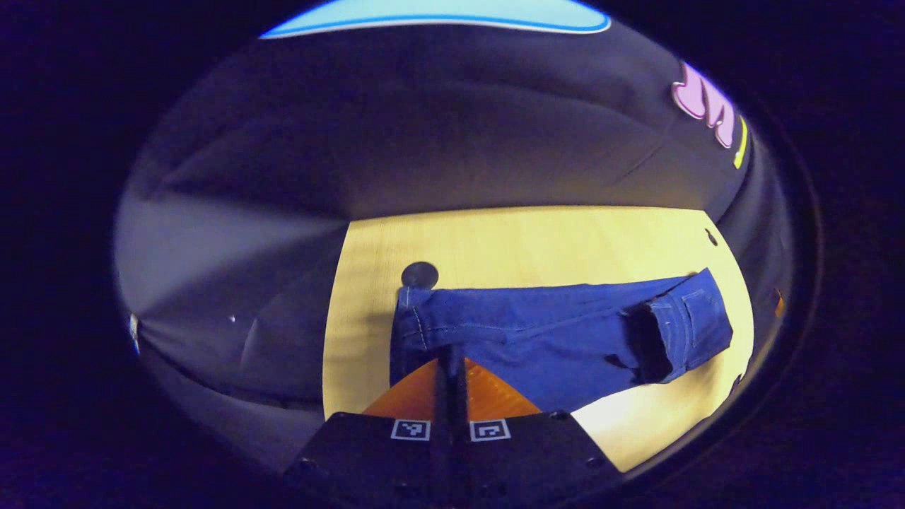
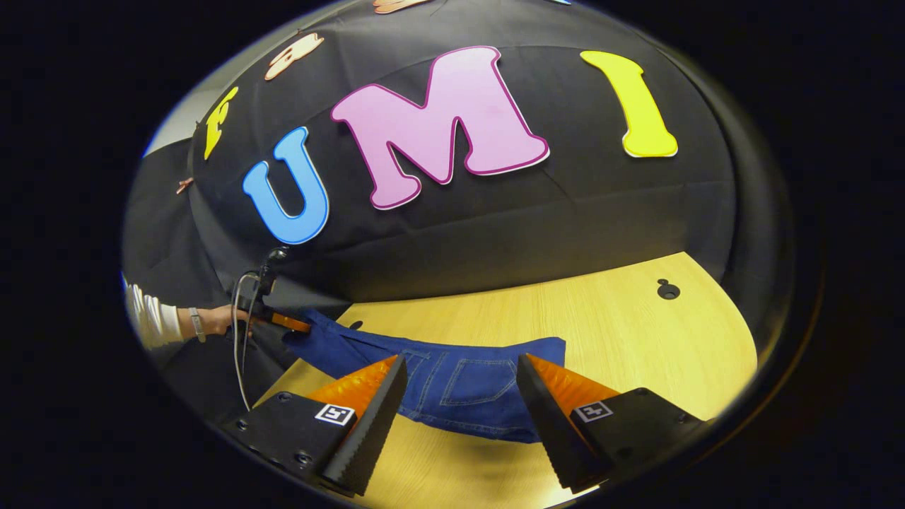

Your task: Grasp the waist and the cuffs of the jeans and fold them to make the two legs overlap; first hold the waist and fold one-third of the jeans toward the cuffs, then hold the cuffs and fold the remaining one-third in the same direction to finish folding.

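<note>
In the left gripper view, the jeans (image 1: 558, 332) lie lengthwise across the pale wooden bench (image 1: 537, 240), already doubled so that one leg lies over the other. The cuffs (image 1: 413, 318) sit at the near left end and the waist (image 1: 689, 322), with its back pocket, at the far right end. The left tool (image 1: 450, 367) has its fingers pressed together over the cuff-end fabric; it looks to be pinching the denim there, though the contact itself is hidden by the fingers. Judging from this, the leg-over-leg fold is done and neither of the thirds folds has been made, since the jeans lie at full length.

Around them, a dark round disc (image 1: 419, 274) sits on the bench just beyond the cuffs, touching or nearly touching the hem. A small hole (image 1: 710, 237) marks the bench's far right corner. Neither lies in the path of a fold toward the cuffs.

In the right gripper view, the right tool (image 2: 459, 410) hangs spread wide above the waist end, the back pocket (image 2: 470, 385) visible between its fingers, with no grip on the cloth yet. Farther off, a hand (image 2: 215, 319) in a light sleeve holds the other tool at the cuffs. A grommet hole (image 2: 667, 288) sits well apart on bare bench. The waist grasp appears to be the step in hand.
</note>
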`<state>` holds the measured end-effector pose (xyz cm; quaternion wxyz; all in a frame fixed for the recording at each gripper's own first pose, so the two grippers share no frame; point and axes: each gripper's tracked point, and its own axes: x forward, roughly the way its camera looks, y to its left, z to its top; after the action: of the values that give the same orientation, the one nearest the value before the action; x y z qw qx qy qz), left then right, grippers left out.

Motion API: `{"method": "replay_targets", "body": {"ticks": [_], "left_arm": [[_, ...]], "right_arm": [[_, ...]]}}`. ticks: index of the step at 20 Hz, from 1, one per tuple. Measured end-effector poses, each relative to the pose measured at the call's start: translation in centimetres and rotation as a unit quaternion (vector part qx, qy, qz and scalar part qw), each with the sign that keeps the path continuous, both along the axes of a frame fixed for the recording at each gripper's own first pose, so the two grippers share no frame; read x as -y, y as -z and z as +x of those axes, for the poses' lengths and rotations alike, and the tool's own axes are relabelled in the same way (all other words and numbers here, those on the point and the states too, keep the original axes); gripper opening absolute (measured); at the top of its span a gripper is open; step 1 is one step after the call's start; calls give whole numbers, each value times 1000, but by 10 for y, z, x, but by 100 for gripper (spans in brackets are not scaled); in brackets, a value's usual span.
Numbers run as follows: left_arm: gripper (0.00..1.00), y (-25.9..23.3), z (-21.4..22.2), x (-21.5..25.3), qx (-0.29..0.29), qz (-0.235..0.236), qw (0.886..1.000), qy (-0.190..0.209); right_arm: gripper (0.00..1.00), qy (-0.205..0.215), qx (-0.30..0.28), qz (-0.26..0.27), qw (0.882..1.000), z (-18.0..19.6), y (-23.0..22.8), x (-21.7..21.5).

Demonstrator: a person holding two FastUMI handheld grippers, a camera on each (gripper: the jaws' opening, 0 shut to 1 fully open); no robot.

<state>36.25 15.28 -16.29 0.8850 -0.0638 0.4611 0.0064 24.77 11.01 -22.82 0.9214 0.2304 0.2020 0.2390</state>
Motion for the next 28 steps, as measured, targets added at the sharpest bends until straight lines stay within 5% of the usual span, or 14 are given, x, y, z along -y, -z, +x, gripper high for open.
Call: {"method": "replay_targets", "body": {"ticks": [10,11,15,21,24,27,28], "left_arm": [[10,51,6,-21,-59,37,997,-19],[17,56,8,-27,-64,49,997,-21],[99,70,5,-35,-86,60,994,-22],[97,90,4,-43,-94,55,994,-15],[95,97,4,-28,-86,-4,996,-8],[57,100,9,-27,-61,-30,997,-21],[27,100,9,-24,-58,-34,997,-32]], "right_arm": [[96,8,-17,-21,1000,5,19,22],[96,10,-19,-21,1000,7,20,23],[96,9,-24,-28,999,8,26,21],[96,6,-32,-33,999,8,31,16],[96,6,-37,-29,999,10,29,13],[96,6,-32,-29,999,8,24,11],[96,6,-32,-30,999,7,24,12]]}}
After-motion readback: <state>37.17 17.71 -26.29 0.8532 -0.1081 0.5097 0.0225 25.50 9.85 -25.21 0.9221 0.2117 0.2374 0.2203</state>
